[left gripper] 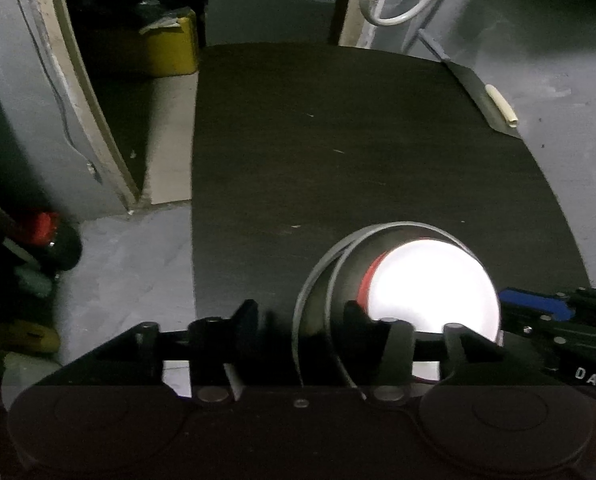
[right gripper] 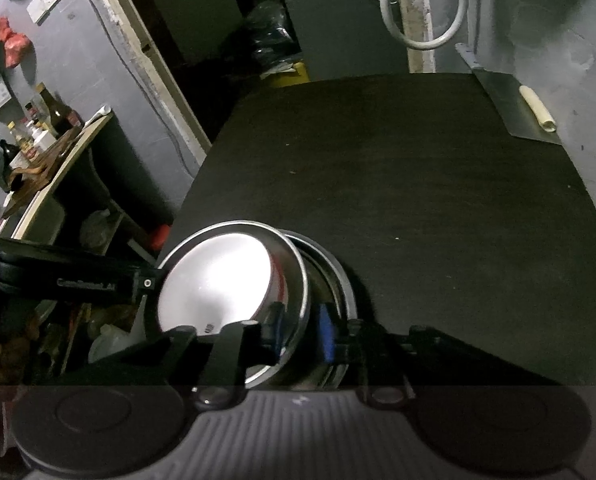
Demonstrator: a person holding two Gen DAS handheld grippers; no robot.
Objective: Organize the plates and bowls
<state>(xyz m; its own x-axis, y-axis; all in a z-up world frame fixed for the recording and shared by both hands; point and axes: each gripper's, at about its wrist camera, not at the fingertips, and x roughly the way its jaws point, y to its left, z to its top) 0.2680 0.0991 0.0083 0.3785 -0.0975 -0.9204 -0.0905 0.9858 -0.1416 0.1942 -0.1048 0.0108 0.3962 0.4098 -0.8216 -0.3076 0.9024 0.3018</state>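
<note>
Straddling nested steel bowls [right gripper: 233, 280], left gripper [left gripper: 302, 316] and right gripper [right gripper: 298, 328] seemingly part-open, unpinched.

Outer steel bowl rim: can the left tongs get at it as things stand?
Likely yes. The left tongs stand open, and the outer steel bowl already has its rim between their fingers with nothing in the way. The right tongs straddle a rim on the far side, clear of them.

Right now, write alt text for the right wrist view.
Two nested shiny steel bowls sit at the near left corner of a dark table, their rims between the right hand-held gripper fingers, jaws slightly apart. The left hand-held gripper reaches in from the left; a cluttered shelf stands beyond.
</note>
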